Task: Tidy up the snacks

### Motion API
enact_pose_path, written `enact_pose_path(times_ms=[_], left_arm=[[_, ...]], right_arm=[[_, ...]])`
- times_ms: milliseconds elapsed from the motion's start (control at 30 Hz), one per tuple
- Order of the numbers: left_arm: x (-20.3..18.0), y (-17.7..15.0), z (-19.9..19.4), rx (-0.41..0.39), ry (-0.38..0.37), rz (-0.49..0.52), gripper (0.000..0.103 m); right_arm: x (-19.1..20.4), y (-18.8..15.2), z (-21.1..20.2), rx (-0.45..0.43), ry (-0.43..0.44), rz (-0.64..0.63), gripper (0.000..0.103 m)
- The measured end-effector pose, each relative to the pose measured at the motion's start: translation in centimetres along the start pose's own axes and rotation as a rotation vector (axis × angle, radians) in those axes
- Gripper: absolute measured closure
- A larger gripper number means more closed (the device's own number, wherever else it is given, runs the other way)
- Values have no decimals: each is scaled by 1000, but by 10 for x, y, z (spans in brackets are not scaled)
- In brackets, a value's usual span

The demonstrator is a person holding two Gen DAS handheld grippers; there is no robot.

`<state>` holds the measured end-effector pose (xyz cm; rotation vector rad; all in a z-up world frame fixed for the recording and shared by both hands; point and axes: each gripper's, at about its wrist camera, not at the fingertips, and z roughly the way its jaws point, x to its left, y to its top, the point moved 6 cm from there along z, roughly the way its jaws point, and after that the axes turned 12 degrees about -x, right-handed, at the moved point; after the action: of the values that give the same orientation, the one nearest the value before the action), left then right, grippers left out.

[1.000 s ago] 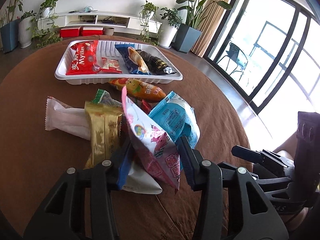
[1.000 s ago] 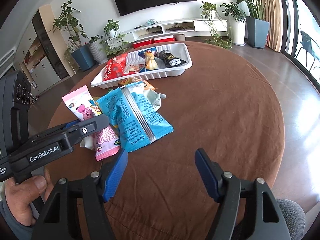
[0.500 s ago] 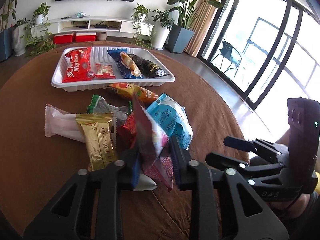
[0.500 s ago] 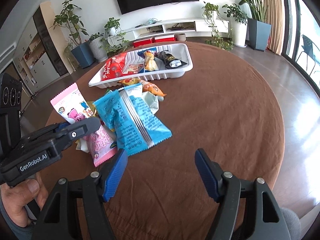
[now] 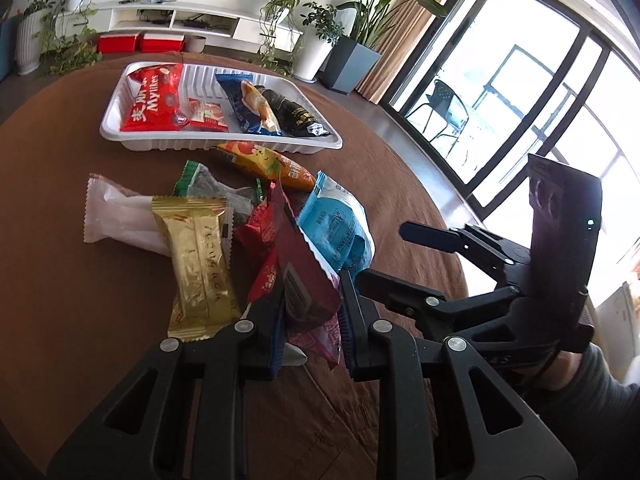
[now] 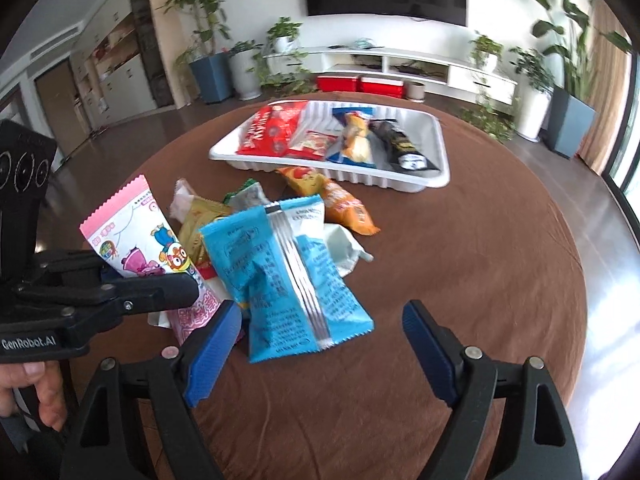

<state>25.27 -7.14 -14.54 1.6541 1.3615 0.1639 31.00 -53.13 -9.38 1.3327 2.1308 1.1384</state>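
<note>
- Round brown table in a living room with potted plants, a wall television and tall windows.
- White tray at the far side of it, already loaded with a red bag, a small red-and-white packet, a blue packet and a black packet.
- Orange packet just in front of the tray, touching its near wall.
- Loose heap nearer the camera: gold bar, clear white wrapper, green-edged packet, small red packet, light blue bag.
- Left gripper clamped on a pink cartoon packet, fingers narrowed against both faces, packet standing on edge above the heap, its top tilted away.
- Right gripper spread wide with nothing between its blue fingers, low over the table, just short of the light blue bag.
</note>
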Motion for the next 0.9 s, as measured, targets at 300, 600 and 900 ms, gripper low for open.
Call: enact_pose_path(times_ms=[300, 600, 900], left_arm=[[11, -5, -9, 29, -16, -39, 83], [17, -7, -13, 45, -40, -73, 83], [24, -11, -20, 36, -34, -97, 83]], right_arm=[[20, 3, 21, 53, 102, -140, 18], [36, -3, 35, 109, 168, -274, 19], [31, -14, 36, 147, 174, -216, 41]])
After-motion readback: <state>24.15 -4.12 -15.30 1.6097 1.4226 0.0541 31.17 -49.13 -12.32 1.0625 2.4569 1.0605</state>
